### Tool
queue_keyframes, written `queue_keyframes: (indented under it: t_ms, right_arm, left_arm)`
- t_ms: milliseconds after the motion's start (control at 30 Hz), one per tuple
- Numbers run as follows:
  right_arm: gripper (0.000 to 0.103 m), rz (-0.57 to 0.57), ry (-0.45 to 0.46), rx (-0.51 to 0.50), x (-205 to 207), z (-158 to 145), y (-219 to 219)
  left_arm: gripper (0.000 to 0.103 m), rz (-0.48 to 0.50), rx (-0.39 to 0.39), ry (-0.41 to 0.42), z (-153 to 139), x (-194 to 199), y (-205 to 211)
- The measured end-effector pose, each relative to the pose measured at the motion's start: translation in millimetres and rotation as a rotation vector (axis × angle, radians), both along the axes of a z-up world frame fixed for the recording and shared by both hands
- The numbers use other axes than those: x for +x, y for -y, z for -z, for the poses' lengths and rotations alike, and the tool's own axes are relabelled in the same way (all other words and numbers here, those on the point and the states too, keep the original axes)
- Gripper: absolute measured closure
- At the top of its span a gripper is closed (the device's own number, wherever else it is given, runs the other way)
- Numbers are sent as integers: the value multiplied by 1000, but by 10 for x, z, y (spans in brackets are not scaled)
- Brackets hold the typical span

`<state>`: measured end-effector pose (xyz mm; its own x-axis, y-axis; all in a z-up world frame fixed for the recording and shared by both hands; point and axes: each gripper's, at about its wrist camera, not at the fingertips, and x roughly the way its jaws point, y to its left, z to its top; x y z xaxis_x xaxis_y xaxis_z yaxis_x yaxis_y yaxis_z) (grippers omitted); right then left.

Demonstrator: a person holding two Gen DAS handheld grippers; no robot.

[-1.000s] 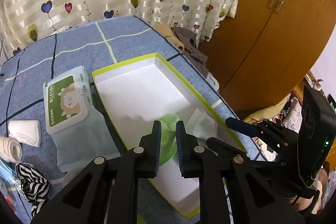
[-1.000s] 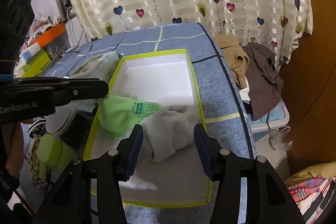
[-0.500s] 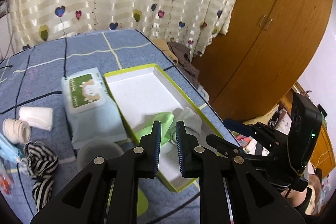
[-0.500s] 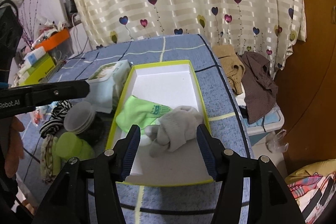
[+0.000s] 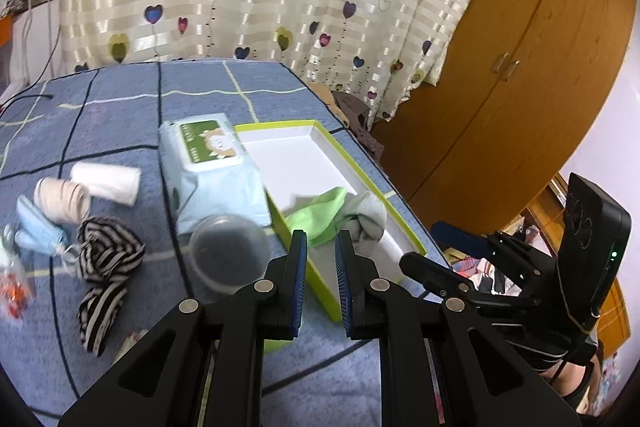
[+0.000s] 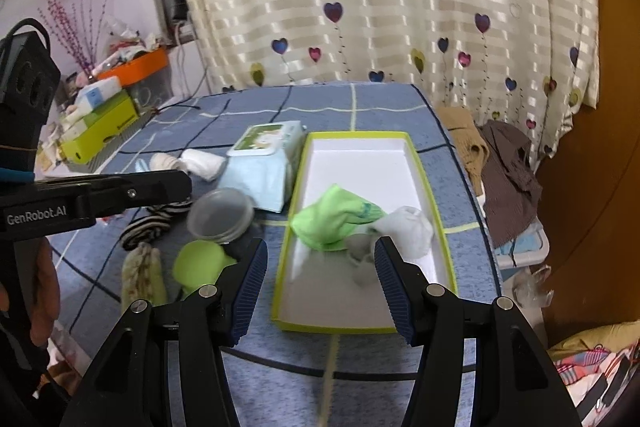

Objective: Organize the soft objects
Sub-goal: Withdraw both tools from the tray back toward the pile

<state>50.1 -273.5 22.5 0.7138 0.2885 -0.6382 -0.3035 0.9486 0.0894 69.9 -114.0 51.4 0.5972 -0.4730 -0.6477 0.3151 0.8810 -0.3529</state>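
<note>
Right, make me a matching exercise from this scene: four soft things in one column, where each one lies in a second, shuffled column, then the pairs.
Things:
1. green sock
2. striped sock
3. wet-wipes pack
4. brown garment

Places:
A. hanging off the table's far right edge, below the curtain
B. inside the yellow-rimmed box, against a grey sock
C. on the blue cloth, right beside the box's left wall
D. on the blue cloth left of the clear round lid

Pairs: 1-B, 2-D, 3-C, 4-A
</note>
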Motion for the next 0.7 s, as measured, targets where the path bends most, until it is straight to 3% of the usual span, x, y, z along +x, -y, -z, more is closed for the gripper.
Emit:
queue_keyframes:
  t_ms: [700]
  right_arm:
    - [47,-157,22,-19,-221,-87,-669]
  left_arm:
    - [88,-121,-19,-8,108,-330,-688]
